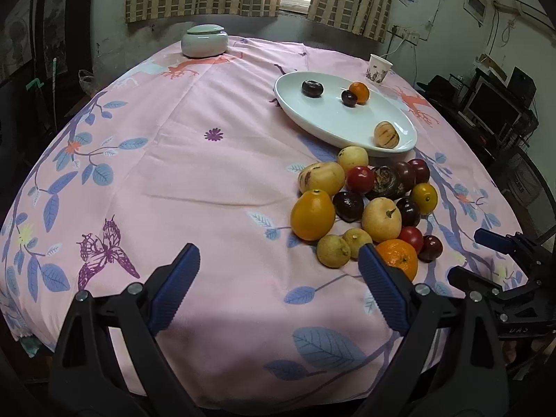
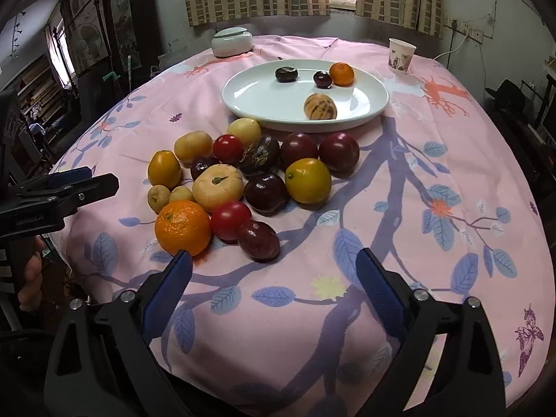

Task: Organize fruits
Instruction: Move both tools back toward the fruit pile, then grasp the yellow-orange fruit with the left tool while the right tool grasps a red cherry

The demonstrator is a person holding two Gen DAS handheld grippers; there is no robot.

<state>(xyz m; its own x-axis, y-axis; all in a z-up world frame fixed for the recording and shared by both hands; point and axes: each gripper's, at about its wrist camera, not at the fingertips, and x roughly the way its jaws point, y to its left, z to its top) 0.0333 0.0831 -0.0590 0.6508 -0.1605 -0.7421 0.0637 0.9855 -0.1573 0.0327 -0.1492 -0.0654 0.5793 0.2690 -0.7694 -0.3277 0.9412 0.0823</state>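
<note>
White plate [image 2: 250, 99] sits far on the counter [image 2: 434, 160], holding four fruits: a striped melon [image 2: 320, 106], a small orange [image 2: 341, 74], a dark plum [image 2: 322, 79] and a dark round fruit [image 2: 286, 74]. Just near of it lies the fruit pile [image 2: 243, 180], with a big orange [image 2: 182, 226] at its near left edge and a red plum [image 2: 259, 239] beside. The right gripper [image 2: 274, 271] hovers near of the pile, fingers [image 2: 378, 288] spread wide, holding nothing. The left gripper [image 1: 279, 264] is likewise wide open and empty; its right finger overlaps the orange in its view. Embossed lettering on the grippers is too blurred to read. A lidded jar [image 2: 232, 42] stands far left, a printed paper cup [image 2: 401, 55] far right. The cloth is pink, with leaves and butterflies.
</note>
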